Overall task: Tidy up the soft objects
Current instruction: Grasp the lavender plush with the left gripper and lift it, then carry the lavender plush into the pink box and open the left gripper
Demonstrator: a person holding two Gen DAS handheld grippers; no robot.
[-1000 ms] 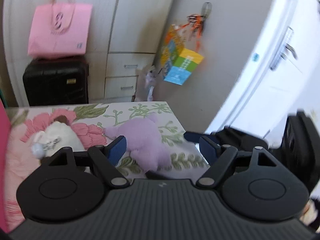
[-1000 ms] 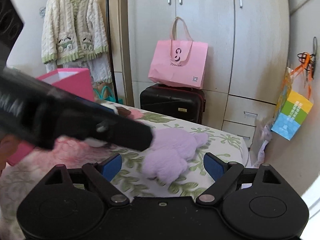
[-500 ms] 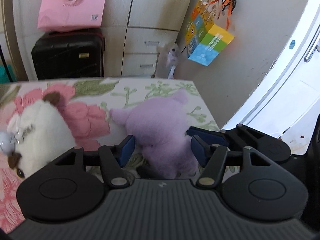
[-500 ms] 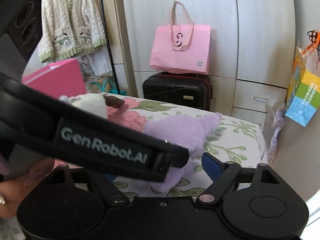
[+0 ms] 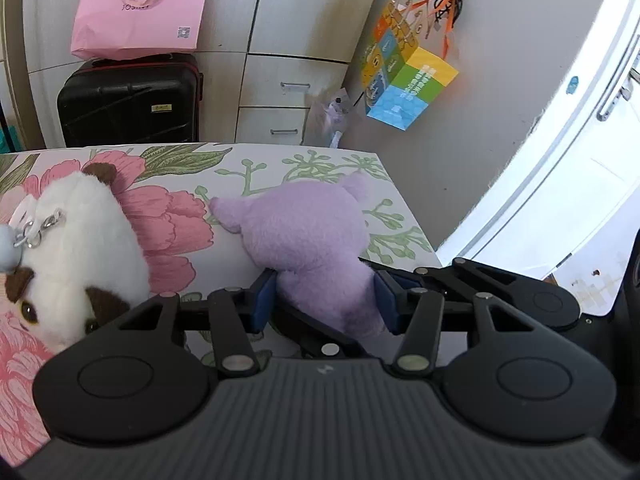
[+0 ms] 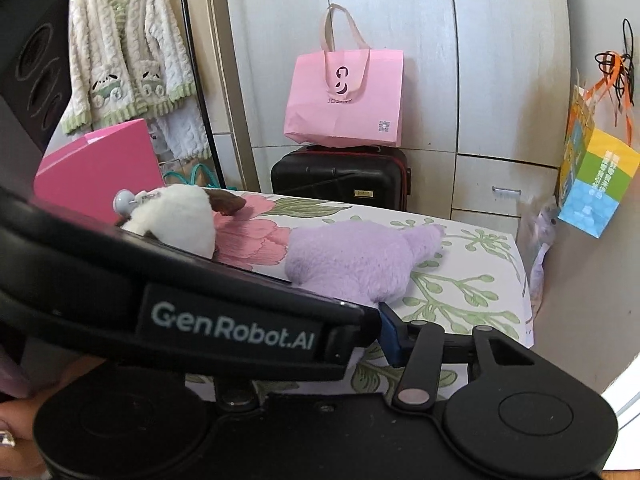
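Note:
A purple plush toy (image 5: pixel 304 232) lies on the flowered bedsheet (image 5: pixel 280 168) near the bed's right corner. My left gripper (image 5: pixel 325 300) is closing, and both blue pads press into the toy's near end. My right gripper (image 6: pixel 320 332) is closing on the same end from the right. Its right blue pad (image 6: pixel 390 334) touches the purple plush toy (image 6: pixel 352 260), while the left gripper's body hides its other finger. A white plush toy (image 5: pixel 80 248) with brown patches and a key chain lies to the left, untouched.
A pink box (image 6: pixel 100 168) stands on the bed behind the white toy. Beyond the bed are a black suitcase (image 5: pixel 128 100) with a pink bag (image 5: pixel 140 8) on it, and cupboards. A colourful bag (image 5: pixel 408 80) hangs on the wall. A white door (image 5: pixel 560 160) stands at the right.
The left gripper has dropped towards the purple toy and its jaws have narrowed onto it. The right gripper's jaws have narrowed too. The left gripper's body now crosses the right wrist view.

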